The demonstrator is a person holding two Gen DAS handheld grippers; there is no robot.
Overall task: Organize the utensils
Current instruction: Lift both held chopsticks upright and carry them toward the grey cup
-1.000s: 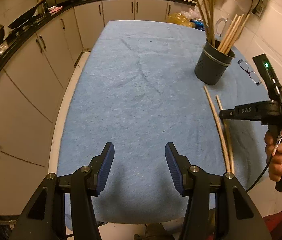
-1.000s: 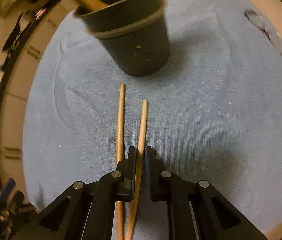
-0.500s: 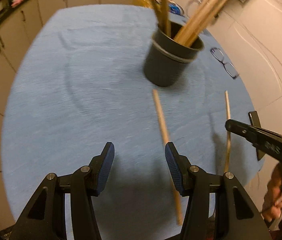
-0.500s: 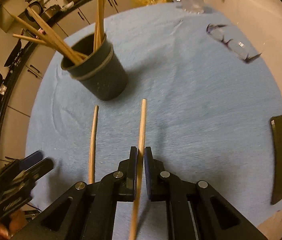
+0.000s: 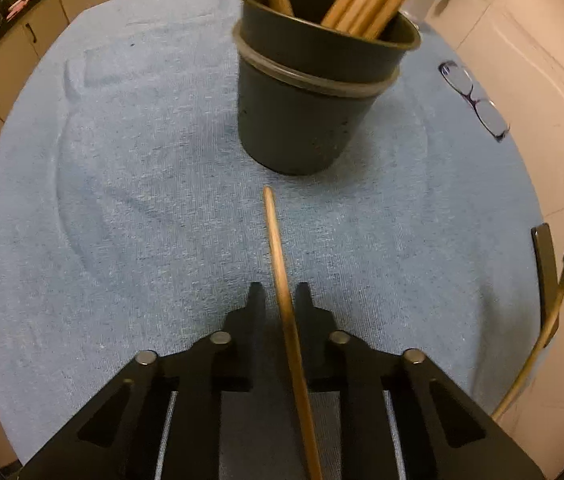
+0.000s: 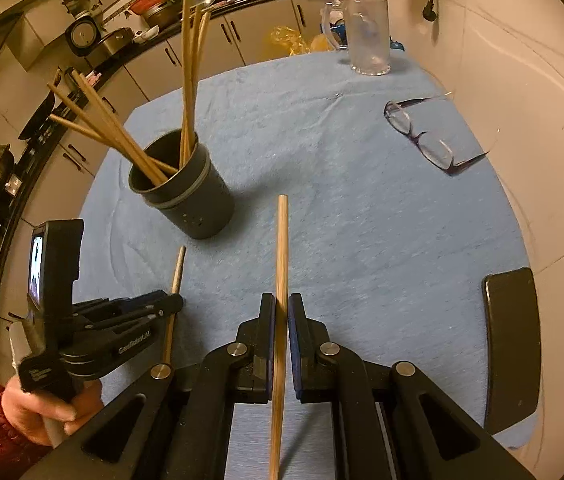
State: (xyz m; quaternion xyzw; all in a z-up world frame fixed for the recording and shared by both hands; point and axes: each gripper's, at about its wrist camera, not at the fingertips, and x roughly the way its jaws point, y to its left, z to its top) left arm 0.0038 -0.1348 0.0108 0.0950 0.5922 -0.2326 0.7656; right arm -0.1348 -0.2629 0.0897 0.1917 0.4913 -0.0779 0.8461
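**Chopsticks: 1 in each claw, cup is close**

Chopsticks are what we are tidying, and 2 are left outside the cup. Our left claw (image 5: 278,300) is squeezed tight on 1 chopstick (image 5: 276,248). That stick pokes out ahead of the claw, and its tip ends just short of the dark cup (image 5: 302,116). Our right claw (image 6: 281,312) is shut on the other chopstick (image 6: 282,248) in the same way. From that claw, the cup (image 6: 190,200) sits ahead and to the left, with more sticks (image 6: 188,80) already standing in it.

We think the job now is to drop these 2 sticks into the cup. To do it well, we should lift each tip above the rim first. Then we tip the stick so it points down into the cup, in a gap between the other sticks. We should only let go once the end is well inside. We take turns, so the 2 claws do not bump.

The left tool has small white words on its side (image 6: 134,346), but we cannot read them for sure. Glasses (image 6: 422,136) and a glass mug (image 6: 366,36) lie farther ahead on the blue cloth (image 6: 362,220).
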